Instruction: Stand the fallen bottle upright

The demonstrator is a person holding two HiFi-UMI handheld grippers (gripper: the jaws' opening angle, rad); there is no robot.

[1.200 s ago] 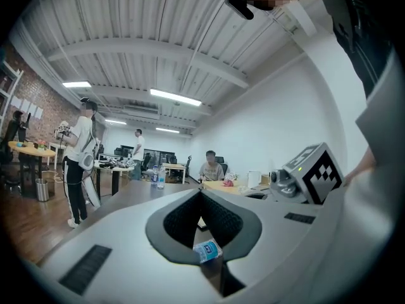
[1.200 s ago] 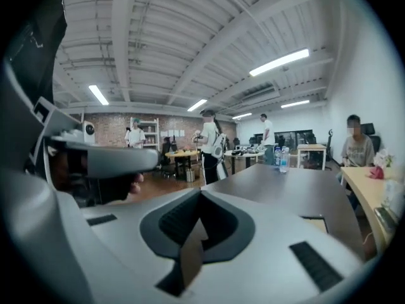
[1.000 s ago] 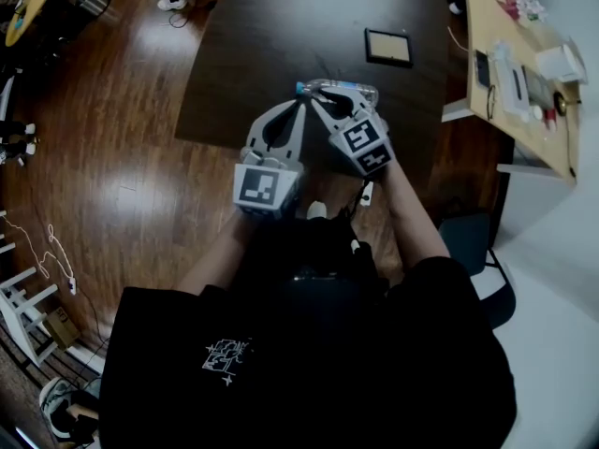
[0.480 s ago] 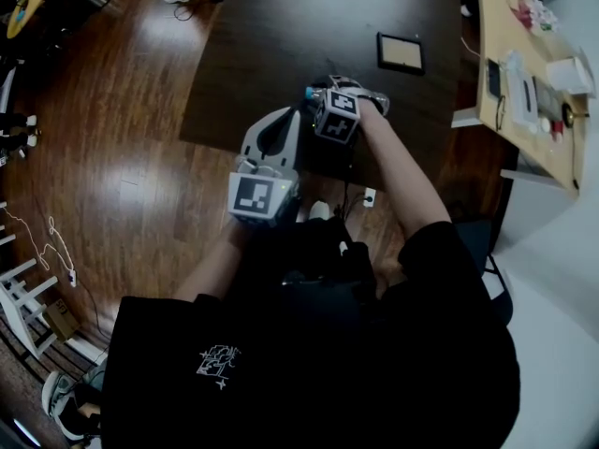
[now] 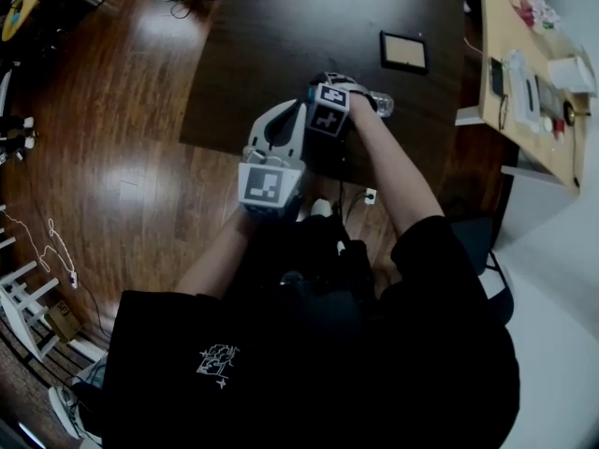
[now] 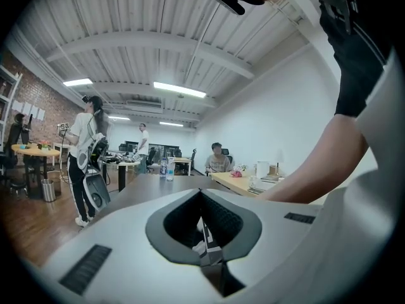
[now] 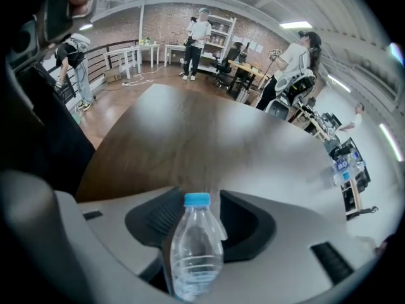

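**Item 1. Worktop** [image 5: 281, 36]: dark brown with a rounded corner. It lies under the right tongs [image 7: 197, 198] and stretches ahead of the left tongs [image 6: 201, 194].

**Item 2. Floor** [image 5: 122, 157]: glossy wooden boards, off to the left of the left tongs.

**Item 3. Forearm** [image 5: 393, 176]: bare, running back from the right tongs to a black sleeve.

**Item 4. Left tongs:** pale grey, pointed almost level over the worktop's near edge. The jaws are closed tip to tip with nothing gripped (only a dark empty loop behind the tips). The left marker cube [image 5: 264, 185] sits at the rear.

**Item 5. Right tongs:** tipped steeply down, just beyond and to the right of the left tongs' tips. The jaws are spread wide around the bottle [image 7: 196, 252], with a gap showing at one side of it, and the pads are not seen pressing. The right marker cube [image 5: 328, 110] sits on top.

**Item 6. Framed panel** [image 5: 403, 52]: flat with a dark border, lying beyond and to the right of the right tongs, well apart from them.

**Item 7. Bottle:** clear plastic, lying on its side on the worktop between the right tongs' jaws and not yet upright. In the head view its clear end pokes out to the right of those tongs.

**Item 8. Cap** [image 7: 197, 199]: blue, at the bottle's far end, about level with the right tongs' tips.
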